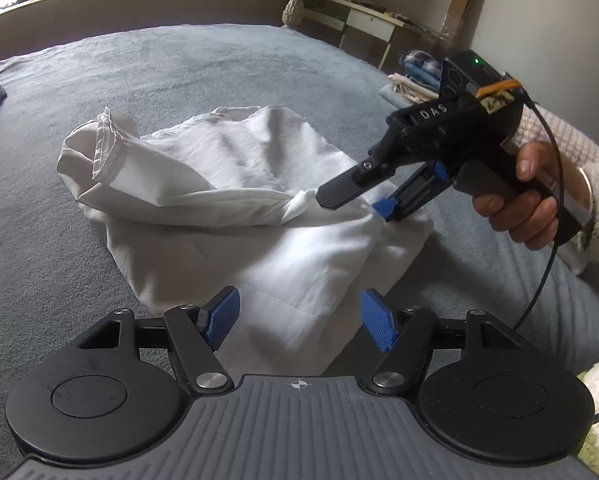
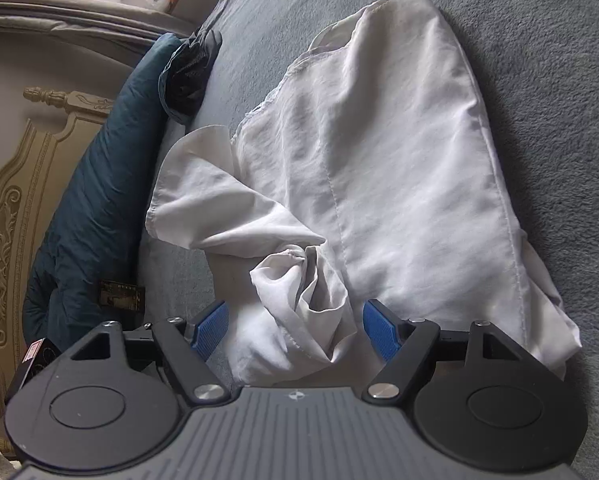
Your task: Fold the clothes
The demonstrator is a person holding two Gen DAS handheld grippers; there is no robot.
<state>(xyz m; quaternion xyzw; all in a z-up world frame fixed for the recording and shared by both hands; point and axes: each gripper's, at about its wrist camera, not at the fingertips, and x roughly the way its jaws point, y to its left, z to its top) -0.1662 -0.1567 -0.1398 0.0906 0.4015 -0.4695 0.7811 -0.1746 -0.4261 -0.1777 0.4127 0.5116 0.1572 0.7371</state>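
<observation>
While the white shirt lies crumpled on the bed, each hand-held gripper, left and right, gapes empty.

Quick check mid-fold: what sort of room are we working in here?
Most likely a bedroom: the white shirt lies on a wide grey bedspread, a carved headboard stands at its edge, and folded clothes are stacked nearby.

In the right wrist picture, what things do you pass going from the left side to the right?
Carved headboard → dark teal quilt → white shirt → grey bedspread.
</observation>
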